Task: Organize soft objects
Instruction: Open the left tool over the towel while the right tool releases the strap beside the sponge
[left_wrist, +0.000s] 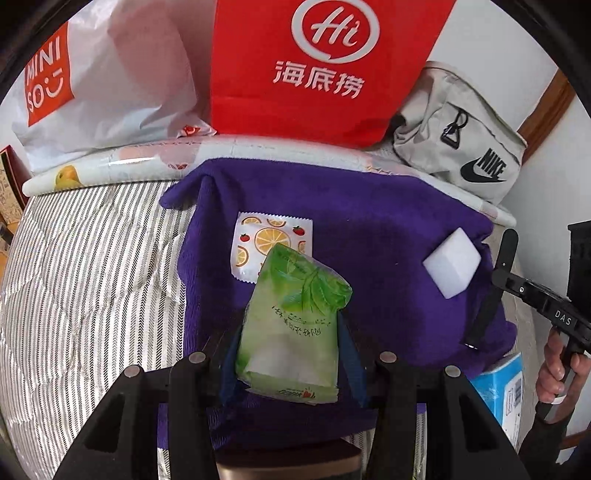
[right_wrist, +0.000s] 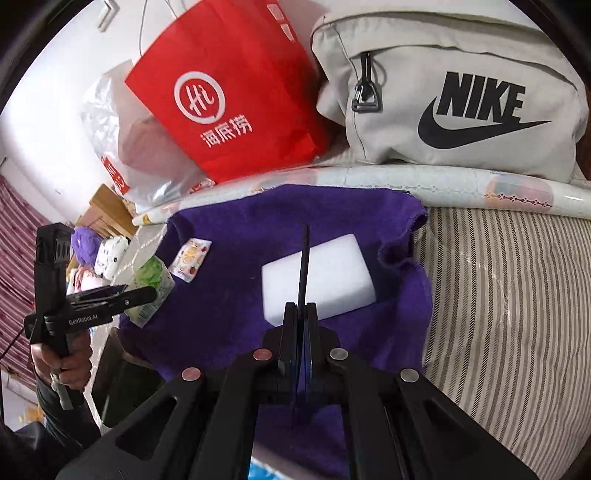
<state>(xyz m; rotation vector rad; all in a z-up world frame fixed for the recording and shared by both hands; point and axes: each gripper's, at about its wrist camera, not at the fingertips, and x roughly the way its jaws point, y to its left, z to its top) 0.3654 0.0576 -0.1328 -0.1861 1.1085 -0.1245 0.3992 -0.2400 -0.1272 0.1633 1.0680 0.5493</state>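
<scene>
Two pairs of tongs are mine, one in each hand, over a purple towel (left_wrist: 388, 236) spread on a striped mattress (left_wrist: 85, 266).

Left wrist view, from the left edge of the frame: a white MINISO bag (left_wrist: 103, 81) stands at upper left, a red Haidilao bag (left_wrist: 317, 66) at upper centre, and a grey Nike pouch (left_wrist: 461, 133) at upper right, all behind a rolled printed sheet (left_wrist: 110, 170) at the towel's far edge. At centre, an orange-print sachet (left_wrist: 258, 240) lies flat on the towel. My left tongs (left_wrist: 291, 343) are clamped on a green tissue pack (left_wrist: 291, 325), which is tilted and covers the sachet's near corner. Right of centre a white sponge block (left_wrist: 452, 262) rests on the towel. My right tongs show at the right edge of the frame, beside the sponge. A blue box (left_wrist: 506, 387) pokes out from under the towel at lower right.

Right wrist view: my left hand (right_wrist: 62, 362) grips its handle at the left edge, with the green pack beside it. At centre, my right tongs (right_wrist: 304, 266) are pressed together with nothing between them, tips over the sponge; I cannot tell whether they touch it.
</scene>
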